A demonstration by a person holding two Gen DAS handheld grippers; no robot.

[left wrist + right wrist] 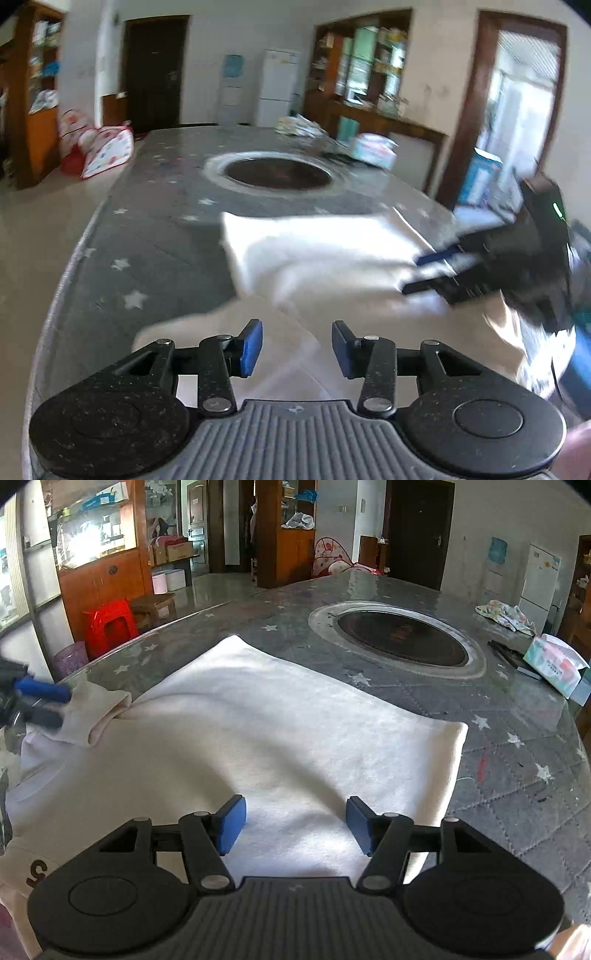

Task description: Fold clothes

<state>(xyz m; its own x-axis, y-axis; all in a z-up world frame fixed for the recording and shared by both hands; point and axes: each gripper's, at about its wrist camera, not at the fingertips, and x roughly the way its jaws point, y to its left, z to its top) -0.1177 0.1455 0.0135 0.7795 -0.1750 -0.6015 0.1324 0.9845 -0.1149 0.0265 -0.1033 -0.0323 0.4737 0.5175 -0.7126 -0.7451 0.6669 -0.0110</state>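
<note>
Both tongs (295,825) gape over white garment (258,731), folded flat, cuff rumpled.

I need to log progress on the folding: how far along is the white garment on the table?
Done: the white garment lies flat on the star-patterned table, its far part a neat rectangle. In hand: nothing; the left gripper and right gripper are open above it. Left: the sleeve still sticks out, and further folds seem needed.

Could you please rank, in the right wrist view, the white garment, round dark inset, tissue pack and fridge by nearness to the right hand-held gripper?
1. White garment, directly beneath the right hand-held gripper.
2. Round dark inset, mid-table.
3. Tissue pack, far right edge.
4. Fridge, against the wall.
</note>
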